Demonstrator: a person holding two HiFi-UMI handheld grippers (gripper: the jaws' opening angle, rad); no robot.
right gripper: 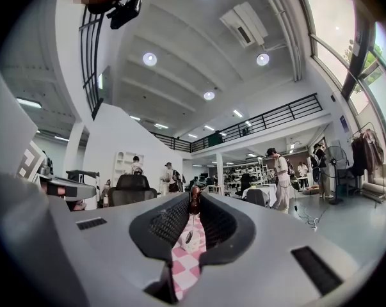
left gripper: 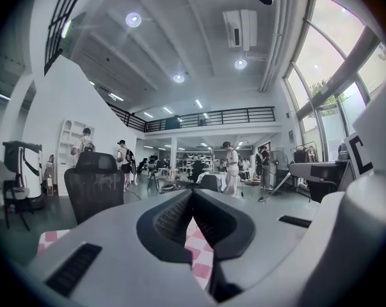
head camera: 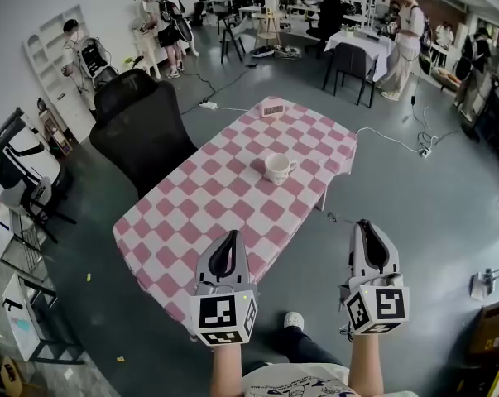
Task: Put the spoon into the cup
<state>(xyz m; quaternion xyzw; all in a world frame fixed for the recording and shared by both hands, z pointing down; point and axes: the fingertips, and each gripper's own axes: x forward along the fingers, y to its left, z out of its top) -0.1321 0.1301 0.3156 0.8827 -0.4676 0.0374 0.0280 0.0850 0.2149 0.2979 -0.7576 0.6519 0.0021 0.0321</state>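
Right hand-held gripper (head camera: 366, 226) is pointing level, jaws narrow and pinched on the spoon (right gripper: 194, 202). It grips the dark handle end right at the tips, and the thin stem and bowl hang down below them. That's a sensible hold: bowl first, handle on top, ready to lower in.

I'd judge the spoon light and stiff. With a stem that slim and only a tip pinch, though, it could pivot or swing in the grip, so steady travel matters.

This hand-held gripper sits off the counter's (head camera: 208, 205) near right edge, over the floor.

Left hand-held gripper (head camera: 231, 234) is above the near corner of the checked cloth, jaws together with nothing between them.

Further out, the cup (head camera: 278, 168) stands upright mid-counter, mouth open, handle to its right, well apart from both. It looks ceramic and rigid but small, so a knock on the rim could slide or tip it. Come in from above, centred on the mouth.
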